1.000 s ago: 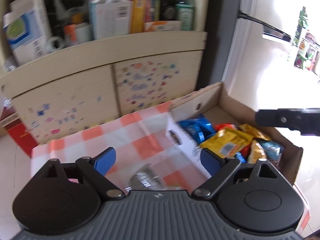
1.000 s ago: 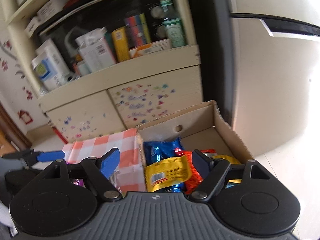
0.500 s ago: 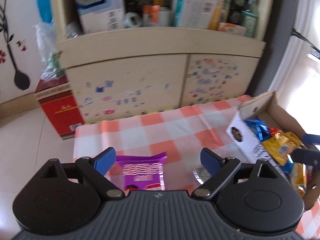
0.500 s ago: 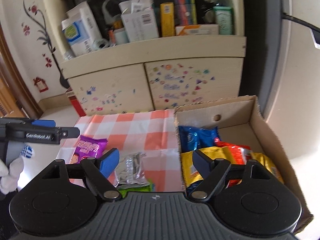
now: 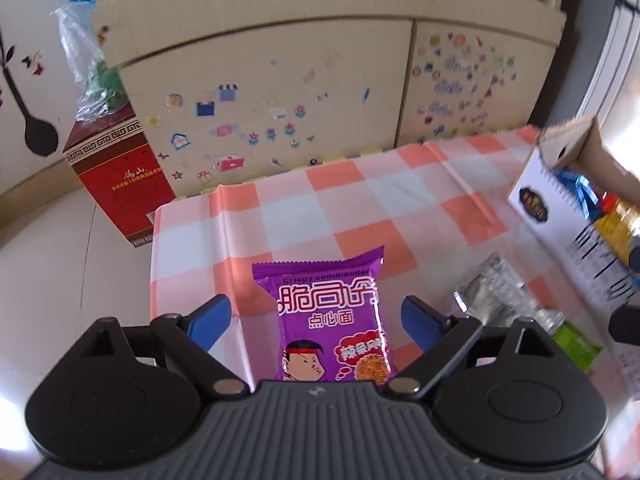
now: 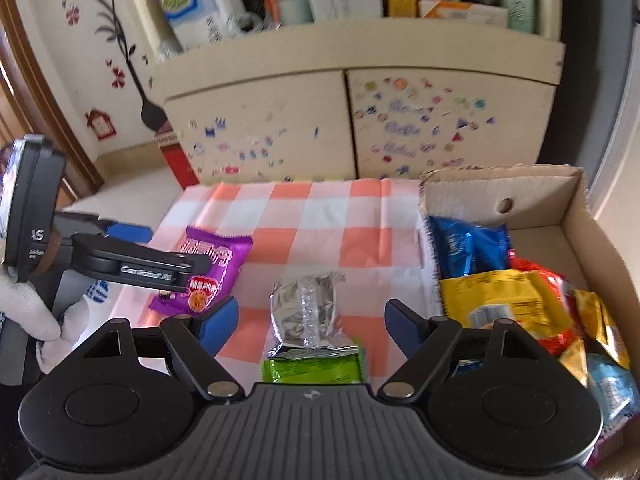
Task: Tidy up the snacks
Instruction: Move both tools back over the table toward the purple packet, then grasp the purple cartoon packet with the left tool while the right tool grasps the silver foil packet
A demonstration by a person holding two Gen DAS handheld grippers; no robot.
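Clearly the purple noodle-snack packet [image 5: 332, 320] is a light, puffy thing: crinkly film that will slide under a loose pinch, with brittle contents that a hard squeeze could crush. It lies flat on the orange-and-white checked tablecloth [image 5: 400, 200], framed between the spread blue fingers of the left gripper [image 5: 316, 318], which are open and touching nothing. A grip across its width, near the middle or on a crimped end seam, looks safest. The left gripper tilts steeply down over it, held by a white-gloved hand [image 6: 36, 312].

Just beside, a silver foil packet [image 6: 306, 312] overlaps a green packet [image 6: 312, 368]; both are soft and slippery too. The right gripper [image 6: 312, 322] hangs over them, also pitched down, jaws wide and empty. Further right stands the cardboard box [image 6: 576, 216] already holding blue, yellow and red snack bags [image 6: 500, 292].
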